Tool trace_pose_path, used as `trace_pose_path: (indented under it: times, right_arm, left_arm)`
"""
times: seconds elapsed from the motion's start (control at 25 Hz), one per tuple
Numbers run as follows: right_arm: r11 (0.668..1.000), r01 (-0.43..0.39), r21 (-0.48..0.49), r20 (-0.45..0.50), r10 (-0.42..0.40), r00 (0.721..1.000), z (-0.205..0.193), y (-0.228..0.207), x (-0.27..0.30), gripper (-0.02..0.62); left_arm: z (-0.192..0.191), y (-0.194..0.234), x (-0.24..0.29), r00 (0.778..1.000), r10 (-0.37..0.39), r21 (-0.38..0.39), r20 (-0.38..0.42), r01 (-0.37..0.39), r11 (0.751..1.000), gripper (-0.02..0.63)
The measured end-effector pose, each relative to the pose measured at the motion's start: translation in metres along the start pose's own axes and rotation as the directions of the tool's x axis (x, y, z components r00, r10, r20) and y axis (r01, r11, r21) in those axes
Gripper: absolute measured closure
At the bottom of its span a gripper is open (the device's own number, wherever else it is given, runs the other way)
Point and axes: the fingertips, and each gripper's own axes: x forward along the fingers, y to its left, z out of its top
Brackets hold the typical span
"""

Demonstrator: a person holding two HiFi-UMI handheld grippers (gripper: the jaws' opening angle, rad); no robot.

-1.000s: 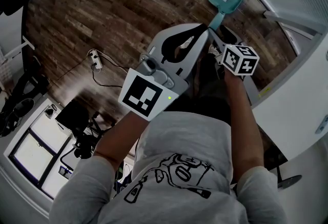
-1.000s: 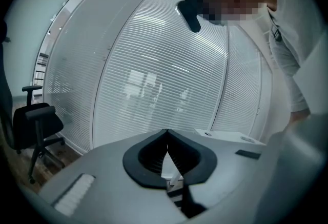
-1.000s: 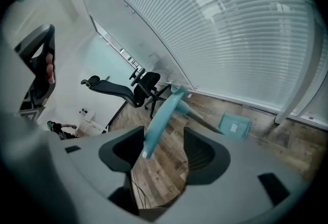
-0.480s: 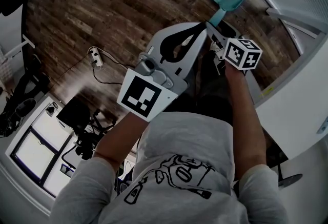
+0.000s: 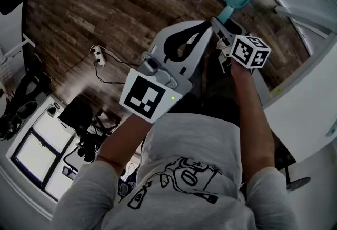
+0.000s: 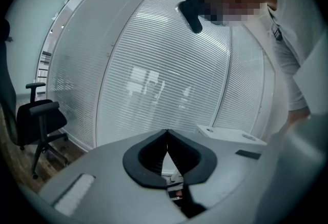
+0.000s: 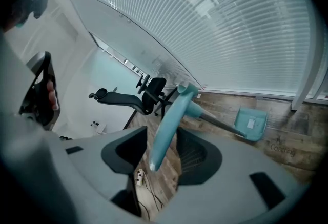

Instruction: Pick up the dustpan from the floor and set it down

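Office: swivel chairs (image 7: 148, 96), blind-covered glass partitions (image 6: 164, 64)

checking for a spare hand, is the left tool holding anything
No, the left tool shows its jaws closed together with nothing between them.

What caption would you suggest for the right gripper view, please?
Right gripper, jaws just closing, not yet clamped, around the teal dustpan handle; pan on wooden floor.

The person wears a light grey short-sleeved T-shirt (image 5: 195, 139) with a black line drawing (image 5: 179, 176) printed on it. The left gripper (image 6: 166, 136) is a pale grey moulded shell with black ribbed pads, a black-and-white square marker plate (image 5: 145, 98) and a small green light (image 5: 172, 99). The right gripper (image 7: 161, 152) has the same grey shell and black pads, plus a white cube (image 5: 251, 51) bearing black square markers.
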Motion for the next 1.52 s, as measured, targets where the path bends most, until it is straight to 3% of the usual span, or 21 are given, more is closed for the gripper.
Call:
trace_pose_path:
  times: [0.12,0.56,1.52]
  right_arm:
    - [1.000,0.011,-0.011,0.000,-0.011,1.000,0.003,0.000,-0.002,0.477]
    - [1.000,0.013,0.011,0.031,-0.013,0.999,0.012,-0.003,-0.005,0.488]
    - [0.999,-0.018,-0.029,0.103,0.021,0.994,0.054,0.026,-0.042,0.486]
  left_arm:
    - [0.000,0.001,-0.001,1.000,0.001,-0.002,-0.005,-0.001,1.000,0.604]
    - [0.000,0.007,-0.002,1.000,0.008,0.003,-0.013,-0.008,1.000,0.604]
    - [0.053,-0.010,0.003,0.999,-0.011,0.048,0.048,0.009,0.999,0.604]
